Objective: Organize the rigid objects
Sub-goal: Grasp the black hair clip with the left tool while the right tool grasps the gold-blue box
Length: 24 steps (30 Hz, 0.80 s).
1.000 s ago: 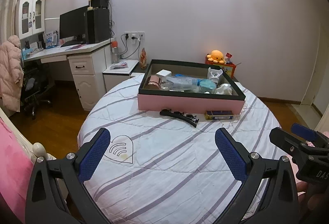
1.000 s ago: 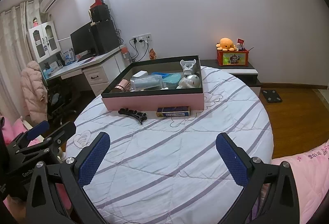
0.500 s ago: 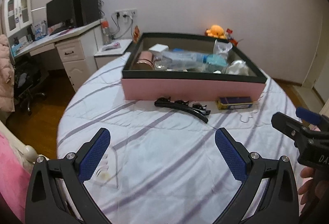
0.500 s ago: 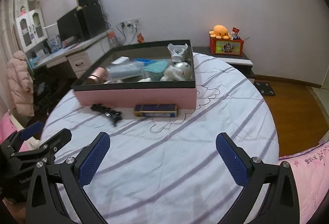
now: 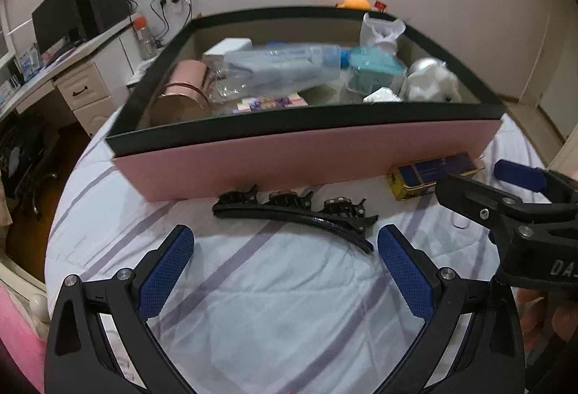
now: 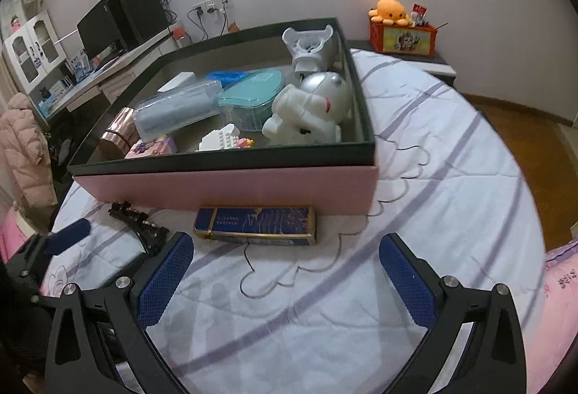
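Note:
A pink box with a dark rim [image 5: 307, 155] [image 6: 231, 186] sits on the striped quilt and holds several items: a rose-gold cylinder [image 5: 182, 94], a clear bottle [image 5: 281, 67], a teal container [image 6: 253, 98], a white toy [image 6: 307, 112]. A black hair clip [image 5: 292, 211] [image 6: 139, 219] lies in front of the box. A blue-and-gold flat box [image 5: 433, 173] [image 6: 256, 226] lies to its right. My left gripper [image 5: 285, 267] is open, just short of the clip. My right gripper [image 6: 285, 275] is open, just short of the flat box.
The round bed [image 6: 451, 177] drops off to a wooden floor [image 6: 523, 137] on the right. A desk with a monitor [image 6: 104, 29] stands at the back left. A nightstand with an orange plush [image 6: 392, 9] stands behind the bed.
Both grippers have moved forward and lower toward the pink box. The clip and the flat box now lie close in front of the fingers. Both stay open.

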### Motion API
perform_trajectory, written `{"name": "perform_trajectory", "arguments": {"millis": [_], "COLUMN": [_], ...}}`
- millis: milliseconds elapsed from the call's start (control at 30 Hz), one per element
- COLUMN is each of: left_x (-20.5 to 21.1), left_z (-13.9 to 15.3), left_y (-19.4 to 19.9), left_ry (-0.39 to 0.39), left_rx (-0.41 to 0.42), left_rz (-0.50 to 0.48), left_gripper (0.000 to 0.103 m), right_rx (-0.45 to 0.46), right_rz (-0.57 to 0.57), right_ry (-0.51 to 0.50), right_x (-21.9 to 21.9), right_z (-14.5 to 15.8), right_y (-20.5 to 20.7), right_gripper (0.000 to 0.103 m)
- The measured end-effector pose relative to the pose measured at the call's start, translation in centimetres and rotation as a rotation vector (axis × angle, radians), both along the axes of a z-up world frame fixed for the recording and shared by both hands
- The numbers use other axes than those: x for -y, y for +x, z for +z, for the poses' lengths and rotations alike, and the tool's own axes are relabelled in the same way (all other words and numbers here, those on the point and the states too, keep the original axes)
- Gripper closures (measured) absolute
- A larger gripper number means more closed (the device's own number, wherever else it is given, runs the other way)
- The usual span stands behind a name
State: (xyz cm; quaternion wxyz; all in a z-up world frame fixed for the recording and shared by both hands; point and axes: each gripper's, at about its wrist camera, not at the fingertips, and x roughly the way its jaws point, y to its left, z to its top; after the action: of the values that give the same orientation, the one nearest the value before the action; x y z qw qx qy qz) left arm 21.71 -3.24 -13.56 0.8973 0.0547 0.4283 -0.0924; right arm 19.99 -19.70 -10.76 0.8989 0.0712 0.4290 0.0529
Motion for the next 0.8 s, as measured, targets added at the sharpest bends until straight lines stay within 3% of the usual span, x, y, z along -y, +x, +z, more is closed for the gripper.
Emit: {"name": "perform_trajectory", "arguments": {"millis": [200, 367, 533, 700, 800], "left_x": [-0.2, -0.4, 0.3, -0.1, -0.1], "left_z": [-0.7, -0.8, -0.7, -0.5, -0.4], "left_y": [1.5, 1.7, 1.0, 0.8, 0.5], "left_ry": [0.006, -0.01, 0.015, -0.019, -0.016], "left_rx": [-0.042, -0.053, -0.03, -0.035, -0.031], "left_rz": [0.013, 0.008, -0.023, -0.024, -0.027], "left_gripper": [0.0, 0.0, 0.008, 0.008, 0.008], "right_rx": [-0.035, -0.066, -0.056, -0.026, -0.03], "right_rz": [0.006, -0.001, 0.003, -0.018, 0.001], "right_ry": [-0.028, -0.11, -0.126, -0.144, -0.128], "right_x": [-1.2, -2.6, -2.4, -0.8, -0.3], "right_z": [-0.6, -1.2, -1.3, -0.8, -0.6], "right_y": [1.8, 2.6, 2.5, 1.0, 0.6], "right_gripper": [0.0, 0.0, 0.001, 0.037, 0.038]}}
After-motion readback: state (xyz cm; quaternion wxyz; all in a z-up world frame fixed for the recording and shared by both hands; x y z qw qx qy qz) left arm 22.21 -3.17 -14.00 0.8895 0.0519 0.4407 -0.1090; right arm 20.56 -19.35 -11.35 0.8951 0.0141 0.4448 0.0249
